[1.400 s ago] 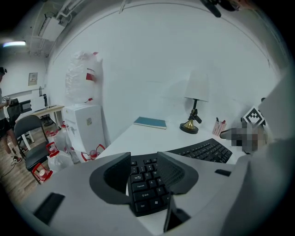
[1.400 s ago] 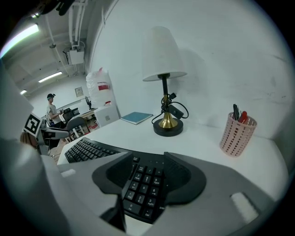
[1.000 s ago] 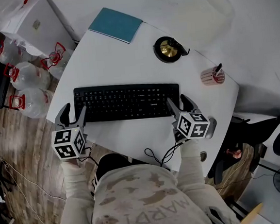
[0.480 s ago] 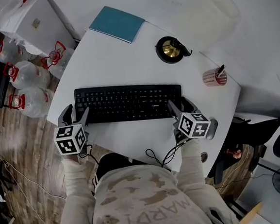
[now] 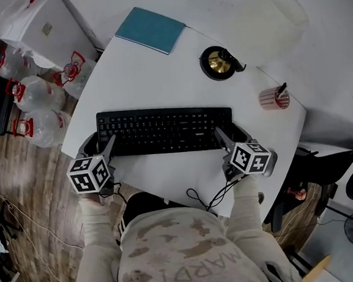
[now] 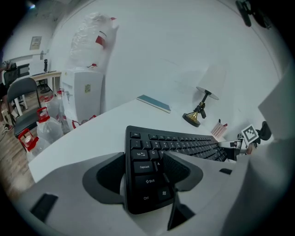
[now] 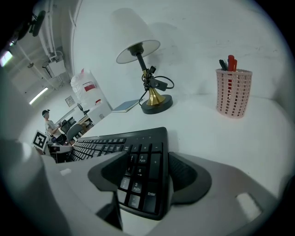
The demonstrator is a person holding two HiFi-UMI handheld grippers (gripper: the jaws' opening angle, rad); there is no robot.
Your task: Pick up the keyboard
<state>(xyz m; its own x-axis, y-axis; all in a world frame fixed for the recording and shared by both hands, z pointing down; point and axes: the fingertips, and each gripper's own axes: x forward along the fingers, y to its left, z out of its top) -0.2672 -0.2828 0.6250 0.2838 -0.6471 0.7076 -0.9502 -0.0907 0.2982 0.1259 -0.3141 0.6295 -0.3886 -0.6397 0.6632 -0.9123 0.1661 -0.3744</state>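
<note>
Keyboard [image 5: 163, 130] lies flat on the white bench [image 5: 151, 66], with a claw at each end.

- At the left claw [image 5: 101, 140] the jaws are wide and have just been closing a little. Its own view shows the Ctrl/Shift corner between them. The outer jaw is just beside the end edge and the inner jaw is over the A key. Pads are not visibly pressing.
- At the right claw [image 5: 229, 131] the jaws are also wide, with the numpad end between them. The outer jaw is beside the edge and the inner jaw is over the number keys.
- Only the head view shows the black cable [image 5: 206, 196] looping behind the right claw.
- The right claw view shows the table lamp [image 7: 138, 50] upright ahead of the right claw, and the pink pen cup [image 7: 233, 92] ahead-right.
</note>
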